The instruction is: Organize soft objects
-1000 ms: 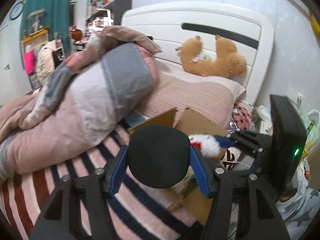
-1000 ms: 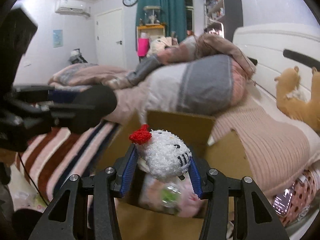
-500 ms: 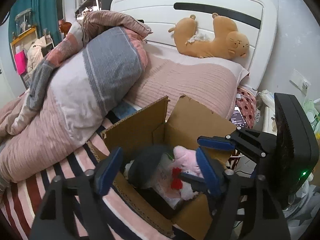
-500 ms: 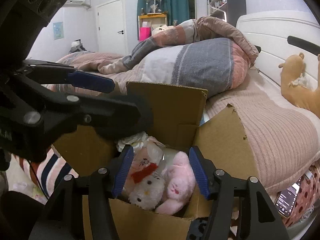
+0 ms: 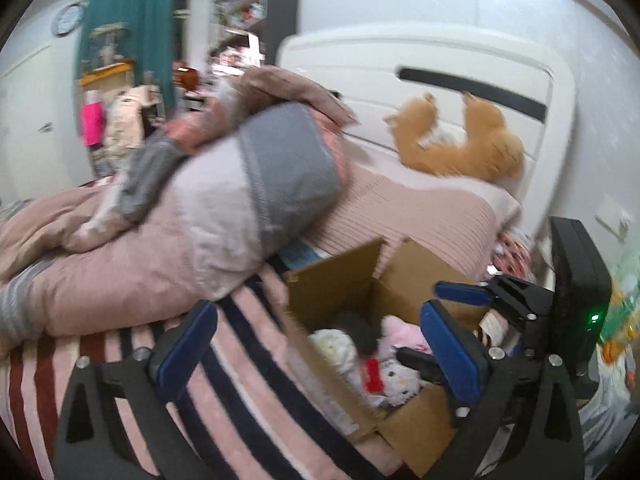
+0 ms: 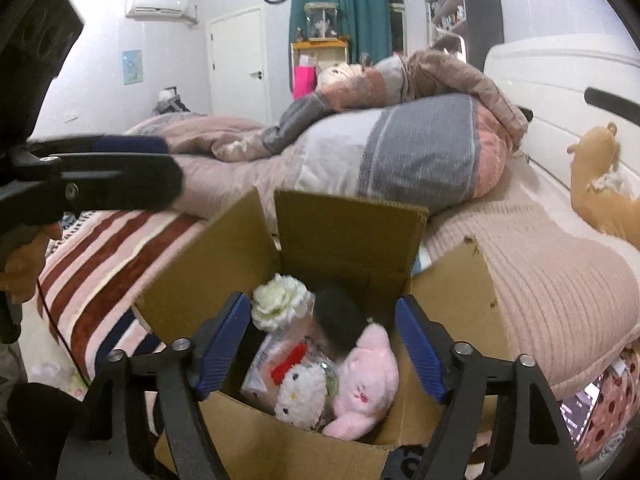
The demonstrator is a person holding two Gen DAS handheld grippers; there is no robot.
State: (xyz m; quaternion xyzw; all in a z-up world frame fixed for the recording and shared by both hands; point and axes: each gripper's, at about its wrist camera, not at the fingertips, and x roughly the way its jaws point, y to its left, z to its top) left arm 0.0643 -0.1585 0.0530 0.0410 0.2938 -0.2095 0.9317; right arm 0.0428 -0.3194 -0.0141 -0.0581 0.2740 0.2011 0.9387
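Observation:
An open cardboard box (image 6: 352, 236) stands on the bed; it also shows in the left wrist view (image 5: 332, 280). Inside lie a white cat plush with a red bow (image 6: 300, 392), a pink plush (image 6: 366, 388), a white flower (image 6: 280, 302) and a black round soft object (image 6: 340, 322). My right gripper (image 6: 320, 352) is open and empty just above the box. My left gripper (image 5: 316, 350) is open and empty, above the box's left edge and the striped blanket (image 5: 248, 360). It shows at the left of the right wrist view (image 6: 120, 168).
A rolled pink and grey duvet (image 6: 400, 152) lies behind the box. An orange plush (image 5: 460, 148) leans on the white headboard (image 5: 440, 72). A pink ribbed cover (image 6: 540, 264) lies to the right. A phone (image 6: 580, 412) sits at the bed's edge.
Both grippers let go of their toys into the box and opened. The black round object and the white cat plush now lie inside. The left gripper has moved up and left.

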